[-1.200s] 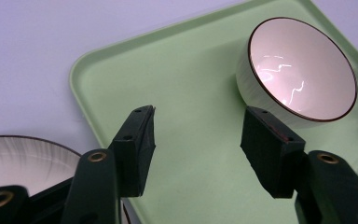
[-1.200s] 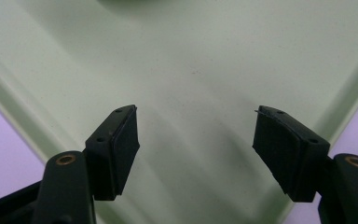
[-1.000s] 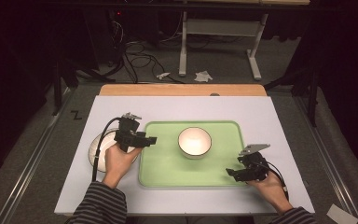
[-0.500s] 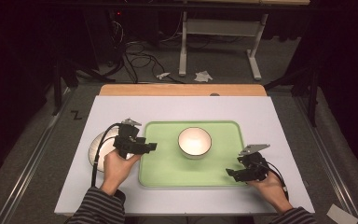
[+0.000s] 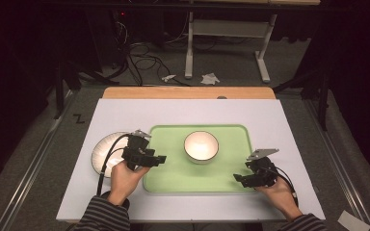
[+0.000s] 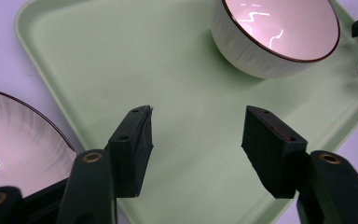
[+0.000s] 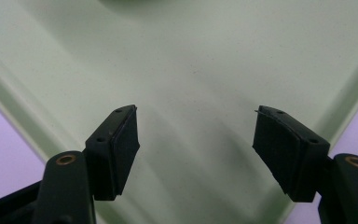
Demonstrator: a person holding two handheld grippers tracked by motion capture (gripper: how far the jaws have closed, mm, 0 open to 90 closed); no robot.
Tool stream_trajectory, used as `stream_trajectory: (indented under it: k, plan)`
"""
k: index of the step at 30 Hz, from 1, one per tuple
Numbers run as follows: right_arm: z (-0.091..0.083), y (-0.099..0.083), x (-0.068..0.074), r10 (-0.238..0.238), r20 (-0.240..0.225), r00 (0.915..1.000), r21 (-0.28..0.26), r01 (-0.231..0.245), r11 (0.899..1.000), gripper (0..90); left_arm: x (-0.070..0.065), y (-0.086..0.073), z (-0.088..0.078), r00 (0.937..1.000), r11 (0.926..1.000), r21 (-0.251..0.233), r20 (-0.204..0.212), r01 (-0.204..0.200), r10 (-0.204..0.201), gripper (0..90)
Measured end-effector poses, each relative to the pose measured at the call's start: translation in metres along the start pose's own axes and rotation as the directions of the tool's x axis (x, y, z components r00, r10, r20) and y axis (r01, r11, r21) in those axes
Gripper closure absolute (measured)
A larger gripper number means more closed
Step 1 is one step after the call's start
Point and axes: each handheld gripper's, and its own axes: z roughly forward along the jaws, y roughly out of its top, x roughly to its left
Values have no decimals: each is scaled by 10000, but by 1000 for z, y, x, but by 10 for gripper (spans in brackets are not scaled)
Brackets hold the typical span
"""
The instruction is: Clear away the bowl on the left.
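L gripper hangs w/ jaws wide, nothing between, over the near-left rim of the tray. Plate lies just behind-left of it; bowl ahead-right, bare tray floor between. R gripper, also open & empty, is at tray's near-right corner, roughly as near the bowl.

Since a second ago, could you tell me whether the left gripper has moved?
Yes. In the high view the left gripper has drifted toward the person along the green tray's left edge, jaws open and empty.
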Motion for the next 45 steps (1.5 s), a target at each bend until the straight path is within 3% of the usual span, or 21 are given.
stream_trajectory:
  k: [6,9,23,28,38,45]
  plan:
    - [0,0,0,19,11,10000,-3,-19,10000,324,-1,-6,2,9997,9998,1,-141,-223,223,430]
    - [0,0,1,-28,35,10000,22,28,10000,325,-1,-9,3,9983,9984,176,-225,-539,543,429]
    - [0,0,1,-63,36,10000,53,62,10000,325,-2,-20,9,9951,9949,515,-432,-866,888,425]
    - [0,0,1,-73,45,10000,55,73,10000,325,-3,-23,12,9961,9954,600,-417,-749,774,425]
    - [1,0,2,-73,56,10000,96,73,9999,324,0,-27,16,9925,9901,999,-617,-989,1053,419]
    - [1,0,2,-84,33,10000,89,84,9999,325,0,-27,17,9921,9899,1008,-660,-998,1067,418]
